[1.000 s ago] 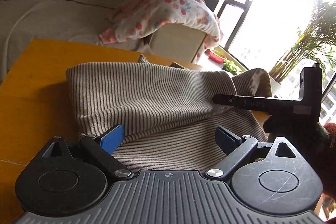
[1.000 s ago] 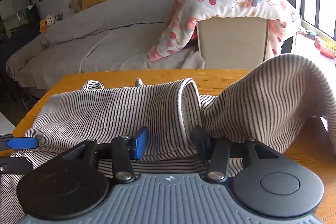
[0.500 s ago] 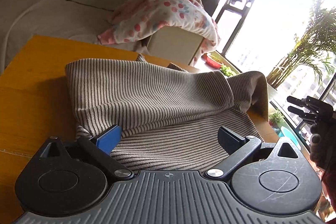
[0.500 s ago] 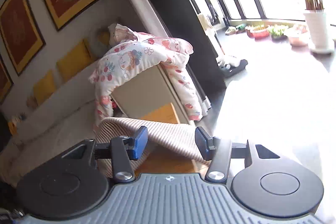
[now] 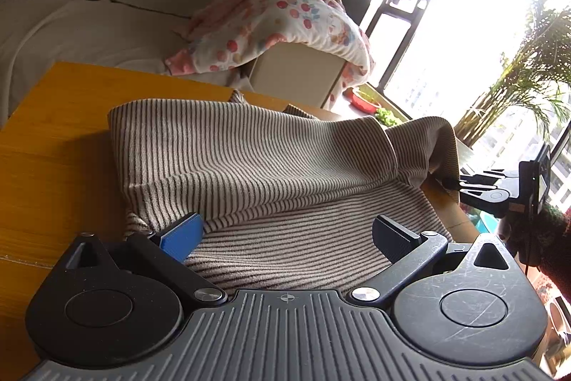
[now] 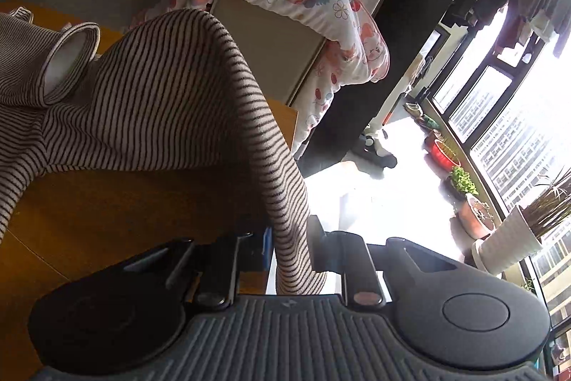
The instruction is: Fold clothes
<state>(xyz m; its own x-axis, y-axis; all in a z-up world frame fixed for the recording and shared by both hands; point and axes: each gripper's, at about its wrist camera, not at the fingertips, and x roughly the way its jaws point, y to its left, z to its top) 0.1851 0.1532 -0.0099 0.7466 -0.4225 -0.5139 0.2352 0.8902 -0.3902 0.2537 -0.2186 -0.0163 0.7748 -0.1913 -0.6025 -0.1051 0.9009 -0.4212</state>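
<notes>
A beige garment with thin dark stripes (image 5: pixel 257 166) lies partly folded on the orange wooden table (image 5: pixel 53 138). My left gripper (image 5: pixel 285 234) is open, low over its near edge, holding nothing. In the right wrist view one sleeve (image 6: pixel 200 88) arches up off the table and hangs down between the fingers of my right gripper (image 6: pixel 291 238), which is shut on it at the table's right edge. The right gripper also shows at the right edge of the left wrist view (image 5: pixel 464 183). A ribbed cuff (image 6: pixel 67 56) lies open on the body of the garment.
A grey sofa (image 5: pixel 89 6) stands behind the table. A box draped with a cherry-print blanket (image 5: pixel 278 24) sits at its far right corner. Potted plants (image 6: pixel 471 202) line the bright window. The table's right edge (image 6: pixel 289 124) drops to the floor.
My right gripper swung away to the table's right side, turned back and closed on the hanging sleeve. My left gripper stayed open over the garment's near edge.
</notes>
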